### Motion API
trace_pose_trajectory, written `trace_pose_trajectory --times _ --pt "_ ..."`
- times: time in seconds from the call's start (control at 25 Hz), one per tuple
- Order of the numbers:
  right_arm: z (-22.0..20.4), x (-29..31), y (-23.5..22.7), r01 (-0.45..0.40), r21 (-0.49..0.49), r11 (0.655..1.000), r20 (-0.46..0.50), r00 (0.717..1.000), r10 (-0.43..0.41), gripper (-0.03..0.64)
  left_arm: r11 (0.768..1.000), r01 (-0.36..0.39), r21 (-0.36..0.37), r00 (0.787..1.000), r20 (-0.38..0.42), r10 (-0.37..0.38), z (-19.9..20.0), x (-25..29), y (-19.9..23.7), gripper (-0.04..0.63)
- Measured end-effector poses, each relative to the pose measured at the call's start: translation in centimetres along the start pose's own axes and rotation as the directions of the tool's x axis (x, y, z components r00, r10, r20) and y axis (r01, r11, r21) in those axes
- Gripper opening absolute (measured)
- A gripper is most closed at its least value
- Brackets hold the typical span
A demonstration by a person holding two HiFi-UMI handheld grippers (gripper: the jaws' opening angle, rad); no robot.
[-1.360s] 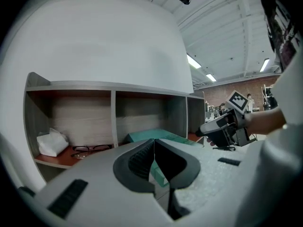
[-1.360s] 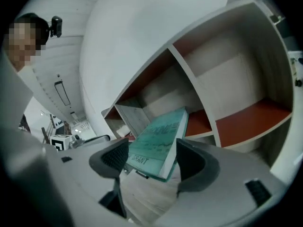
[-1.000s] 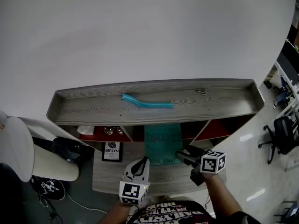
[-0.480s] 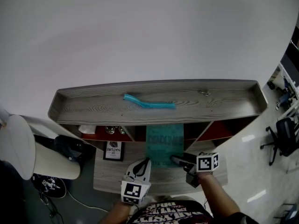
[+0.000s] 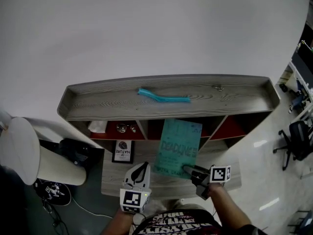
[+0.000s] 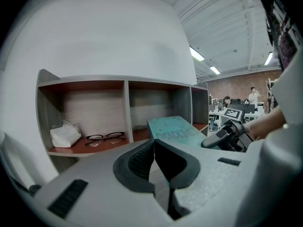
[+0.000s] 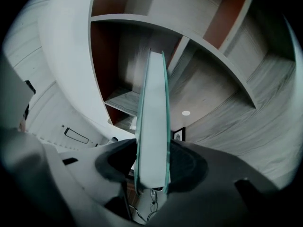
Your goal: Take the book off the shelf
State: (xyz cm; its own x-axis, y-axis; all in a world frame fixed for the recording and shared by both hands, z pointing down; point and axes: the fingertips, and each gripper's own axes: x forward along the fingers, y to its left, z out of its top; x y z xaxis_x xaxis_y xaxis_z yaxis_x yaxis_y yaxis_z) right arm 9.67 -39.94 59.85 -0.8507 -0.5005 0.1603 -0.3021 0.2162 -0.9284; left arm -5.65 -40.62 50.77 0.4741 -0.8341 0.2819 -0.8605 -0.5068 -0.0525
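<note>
A teal book (image 5: 178, 148) sticks out of the middle compartment of the grey wooden shelf (image 5: 98, 105), its cover facing up and tilted. My right gripper (image 5: 189, 170) grips its near right corner; the jaws are closing, with both pads against the book. In the right gripper view the book (image 7: 154, 117) runs edge-on between the jaws of the right gripper (image 7: 152, 167). My left gripper (image 5: 142, 168) hovers just left of the book, shut and empty. The left gripper view shows the left gripper (image 6: 154, 143), the book (image 6: 173, 126) and the right gripper (image 6: 214, 141).
A teal curved tool (image 5: 164, 97) lies on the shelf top. Glasses (image 5: 126, 128) and a tissue (image 5: 99, 126) sit in the left compartment, and a small framed picture (image 5: 123, 151) stands on the lower board. A white round object (image 5: 19, 151) is at the left, an office chair (image 5: 296, 141) at the right.
The book has slid out of the compartment toward me and shows far more of its cover. The right gripper has closed on it and drawn back. The left gripper has barely moved.
</note>
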Motion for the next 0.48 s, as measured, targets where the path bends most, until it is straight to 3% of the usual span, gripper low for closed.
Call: trace_pose_trajectory --times 0.32,0.48 --pt "-4.2 -0.2 0.1 -0.004 -0.005 1.0 0.028 1.0 0.004 0.193 1.0 0.006 0.001 1.0 -0.027 -0.006 -2.2 -4.3 0.2 0.008" --pt "-6.6 -1.1 -0.8 0.071 0.036 0.997 0.025 0.997 -0.071 0.19 1.0 0.001 0.009 1.0 -0.024 -0.001 -2.7 -6.3 0.3 0.008"
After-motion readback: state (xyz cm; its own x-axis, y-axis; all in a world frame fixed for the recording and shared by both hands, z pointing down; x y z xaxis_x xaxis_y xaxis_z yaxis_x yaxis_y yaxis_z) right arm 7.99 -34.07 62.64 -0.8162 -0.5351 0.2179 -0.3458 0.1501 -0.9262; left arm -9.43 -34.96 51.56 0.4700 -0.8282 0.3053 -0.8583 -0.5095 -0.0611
